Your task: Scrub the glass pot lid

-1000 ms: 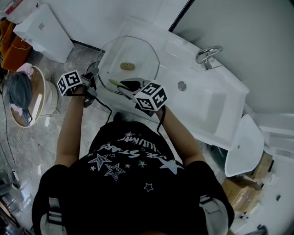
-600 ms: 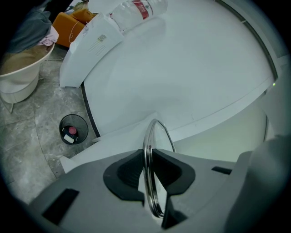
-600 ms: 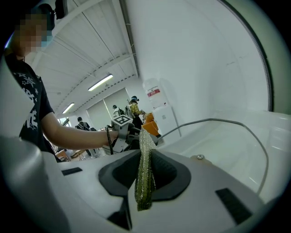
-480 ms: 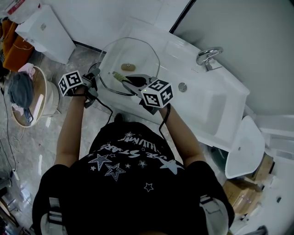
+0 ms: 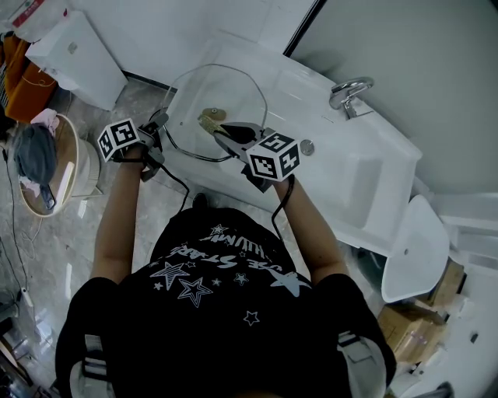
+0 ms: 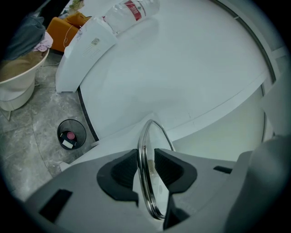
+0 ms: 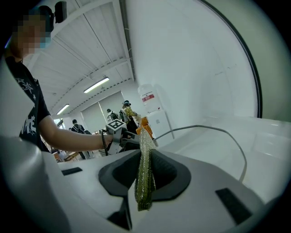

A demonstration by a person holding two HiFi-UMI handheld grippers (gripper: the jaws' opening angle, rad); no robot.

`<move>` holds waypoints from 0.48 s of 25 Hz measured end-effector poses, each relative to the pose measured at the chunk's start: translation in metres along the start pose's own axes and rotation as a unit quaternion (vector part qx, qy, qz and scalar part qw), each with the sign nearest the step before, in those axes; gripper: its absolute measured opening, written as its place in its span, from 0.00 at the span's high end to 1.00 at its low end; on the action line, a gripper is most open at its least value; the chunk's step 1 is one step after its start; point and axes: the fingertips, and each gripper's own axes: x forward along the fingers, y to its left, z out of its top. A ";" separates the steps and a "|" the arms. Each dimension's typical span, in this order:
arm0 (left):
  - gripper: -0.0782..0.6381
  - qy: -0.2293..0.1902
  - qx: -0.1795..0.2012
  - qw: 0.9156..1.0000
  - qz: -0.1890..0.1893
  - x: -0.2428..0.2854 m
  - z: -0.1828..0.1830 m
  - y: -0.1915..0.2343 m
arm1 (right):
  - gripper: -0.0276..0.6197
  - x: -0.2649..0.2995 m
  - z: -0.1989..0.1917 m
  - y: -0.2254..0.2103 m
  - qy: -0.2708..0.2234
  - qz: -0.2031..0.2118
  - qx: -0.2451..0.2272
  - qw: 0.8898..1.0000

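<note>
Lid (image 5: 233,89): glass with a steel rim, over the near end of the white sink (image 5: 366,183), at 12 o'clock from the person's chest; the left gripper view shows it edge-on, rim upward. Left gripper (image 5: 161,123): at the lid's 9 o'clock edge, marker cube trailing toward the floor side. Its jaws straddle the rim and are opening. One pad lies against the steel, while a thin slit shows at the other (so the rim sits between them, no longer pinched). Right gripper (image 5: 222,134): comes in from the lid's 5 o'clock and reaches toward the middle of the glass. Its jaws are narrow, clamped on a green sponge (image 7: 144,177) that stands upright between the pads and pokes out past them. In the head view the sponge's tip lies near the lid's centre; whether it touches the glass cannot be told. Tap (image 5: 348,92): chrome, at 3 o'clock from the lid, well apart from it. Bin (image 6: 71,135): round and dark, on the grey floor at 9 o'clock in the left gripper view. Bottle (image 6: 129,11): clear with a red label, at 12 o'clock in that view.
</note>
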 end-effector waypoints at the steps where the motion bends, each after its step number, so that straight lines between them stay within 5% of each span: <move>1: 0.74 -0.001 0.001 1.000 -0.001 0.000 0.001 -0.001 | 0.85 -0.002 0.002 -0.001 -0.003 -0.001 0.001 1.000; 12: 0.65 -0.065 0.045 0.997 0.026 -0.009 0.022 -0.007 | 0.85 -0.026 0.006 -0.011 -0.032 -0.022 0.004 0.999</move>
